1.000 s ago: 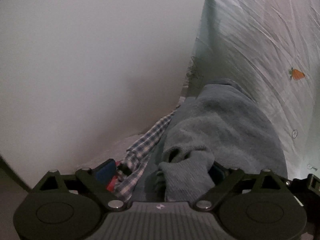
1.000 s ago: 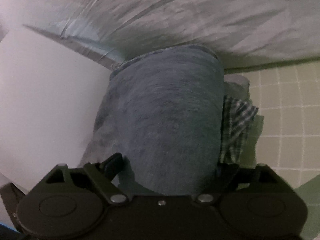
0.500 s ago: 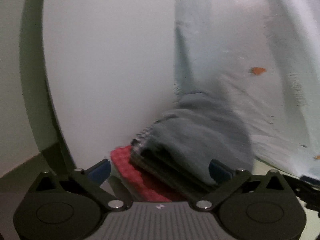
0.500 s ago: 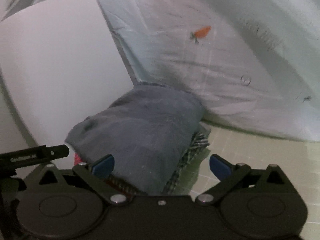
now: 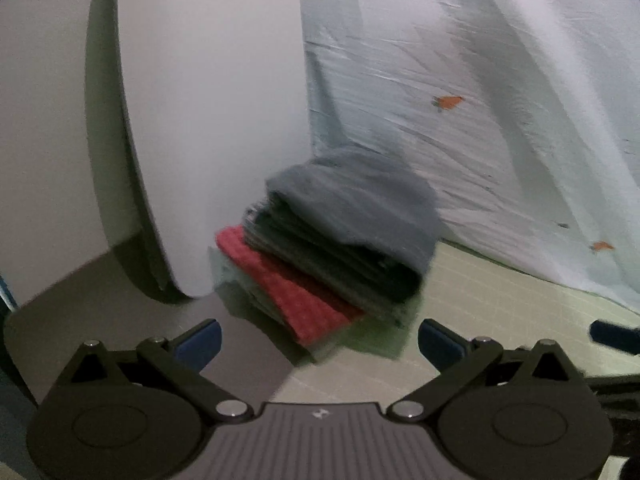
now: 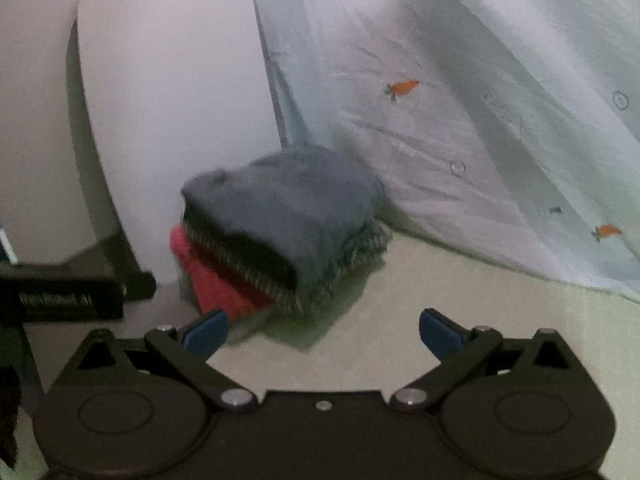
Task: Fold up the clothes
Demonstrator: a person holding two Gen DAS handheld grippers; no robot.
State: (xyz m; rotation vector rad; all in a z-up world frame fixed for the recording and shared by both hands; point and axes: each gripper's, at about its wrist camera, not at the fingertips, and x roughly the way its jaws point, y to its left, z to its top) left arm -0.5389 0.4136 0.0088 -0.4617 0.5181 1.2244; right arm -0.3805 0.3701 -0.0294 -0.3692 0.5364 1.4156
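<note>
**Ahead of both tongs: stack down, grip gone**

Left wrist view: left tongs (image 5: 318, 344) spread, empty. The folded pile (image 5: 340, 248) sits ahead, slightly right, running diagonally against the white panel (image 5: 208, 120).

Right wrist view: right tongs (image 6: 322, 334) spread too, pile ahead-left. A second ago both clamped the grey sweater (image 6: 288, 204); now they've backed off.

A grey-blue fleece garment (image 5: 360, 204) is topping the stack, a striped dark fold (image 6: 240, 256) and a red textured cloth (image 5: 296, 292) showing beneath. Behind, a pale sheet (image 6: 460, 92) is showing small orange carrots.
</note>
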